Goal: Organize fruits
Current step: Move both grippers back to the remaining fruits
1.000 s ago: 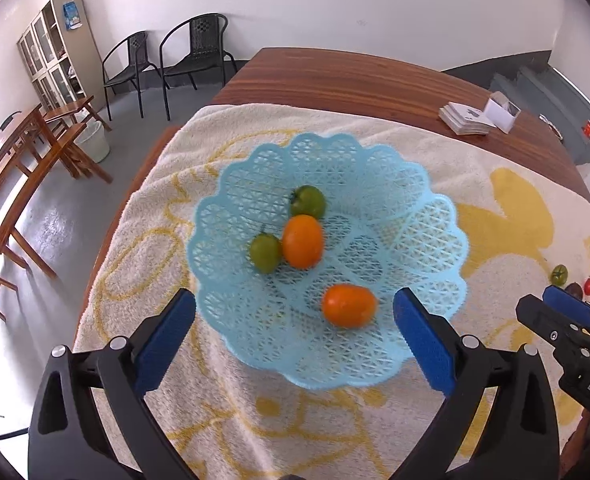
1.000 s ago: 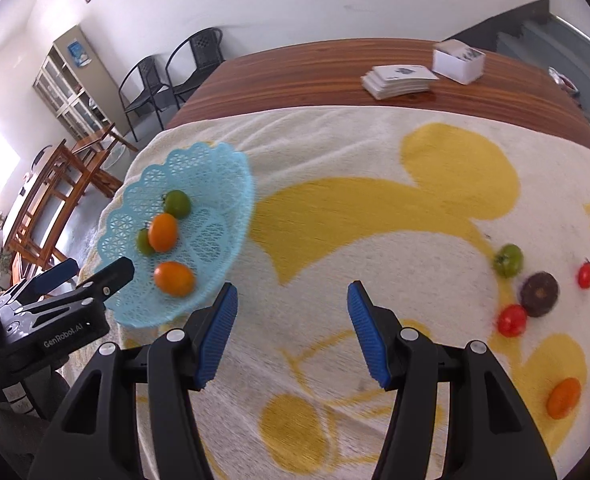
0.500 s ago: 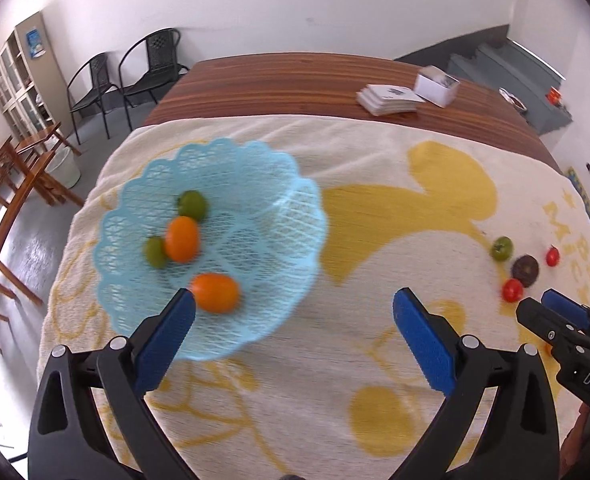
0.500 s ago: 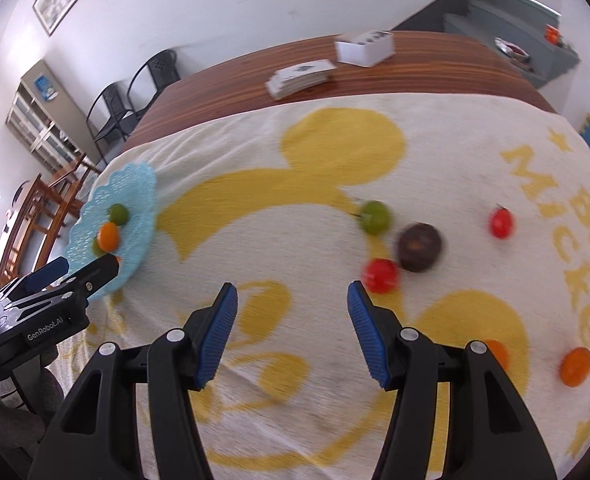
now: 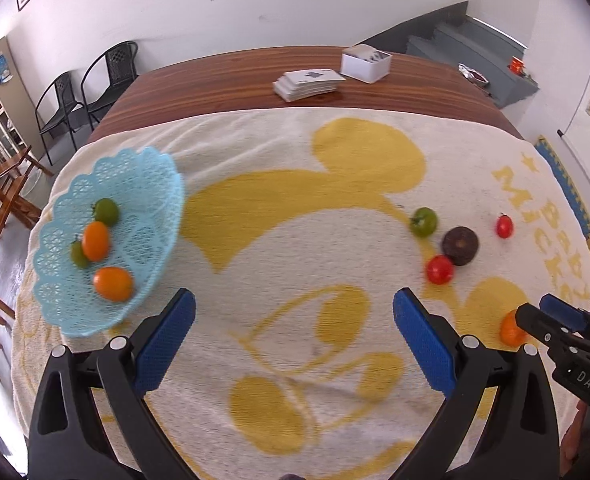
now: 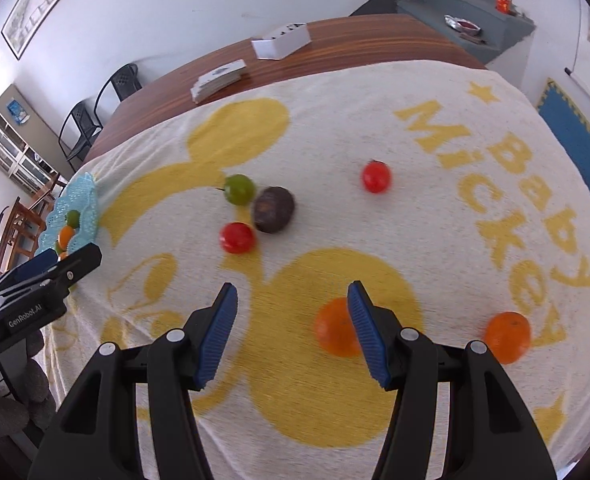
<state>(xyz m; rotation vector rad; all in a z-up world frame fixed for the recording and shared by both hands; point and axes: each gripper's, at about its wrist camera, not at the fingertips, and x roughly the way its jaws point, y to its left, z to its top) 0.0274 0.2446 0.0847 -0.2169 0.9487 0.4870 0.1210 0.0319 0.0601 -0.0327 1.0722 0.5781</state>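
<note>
A light-blue lattice basket at the towel's left holds two orange and two green fruits. Loose on the towel lie a green fruit, a dark purple fruit, two red tomatoes and two orange fruits. My right gripper is open above the towel, its right pad just in front of the nearer orange fruit. My left gripper is open over the towel's middle, holding nothing. The right gripper's tip shows beside an orange fruit in the left wrist view.
A cream towel with yellow print covers a wooden table. A stack of cards and a white box sit at the far end. Chairs and wooden furniture stand left; stairs rise at the back right.
Both grippers have swung right, away from the basket toward the loose fruit. The right gripper has come close to the orange fruits. Both stay open.
</note>
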